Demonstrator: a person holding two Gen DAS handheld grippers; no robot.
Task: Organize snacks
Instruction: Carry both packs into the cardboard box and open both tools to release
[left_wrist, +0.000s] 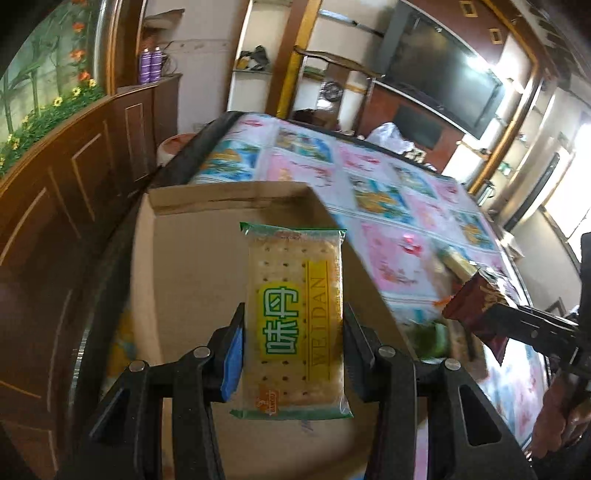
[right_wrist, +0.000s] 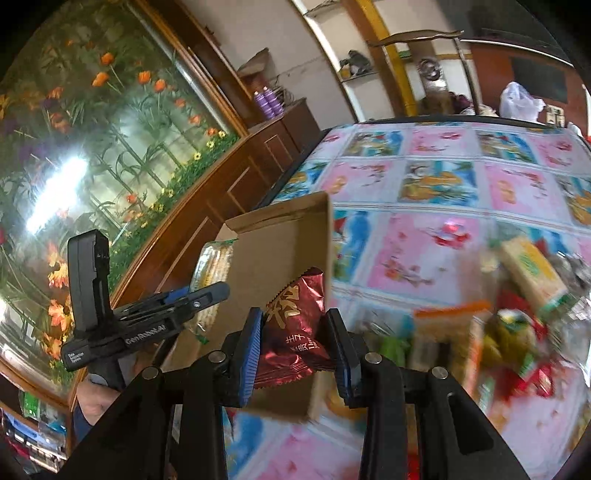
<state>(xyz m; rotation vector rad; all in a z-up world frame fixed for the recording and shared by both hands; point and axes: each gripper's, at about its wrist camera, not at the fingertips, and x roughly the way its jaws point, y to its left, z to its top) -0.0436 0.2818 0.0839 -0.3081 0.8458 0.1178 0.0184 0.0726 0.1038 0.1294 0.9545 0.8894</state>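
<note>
My left gripper (left_wrist: 293, 332) is shut on a cracker packet (left_wrist: 295, 317) with green and yellow lettering and holds it over the open cardboard box (left_wrist: 192, 258). My right gripper (right_wrist: 295, 339) is shut on a dark red snack packet (right_wrist: 295, 332), just in front of the box's right wall (right_wrist: 280, 251). The right gripper and its red packet also show at the right of the left wrist view (left_wrist: 476, 299). The left gripper with the cracker packet shows at the left of the right wrist view (right_wrist: 207, 291).
The box stands at the left end of a table with a flowered pink and blue cloth (right_wrist: 443, 177). A blurred pile of several snack packets (right_wrist: 517, 317) lies on the cloth to the right. A wooden cabinet (left_wrist: 74, 177) runs along the table's left side.
</note>
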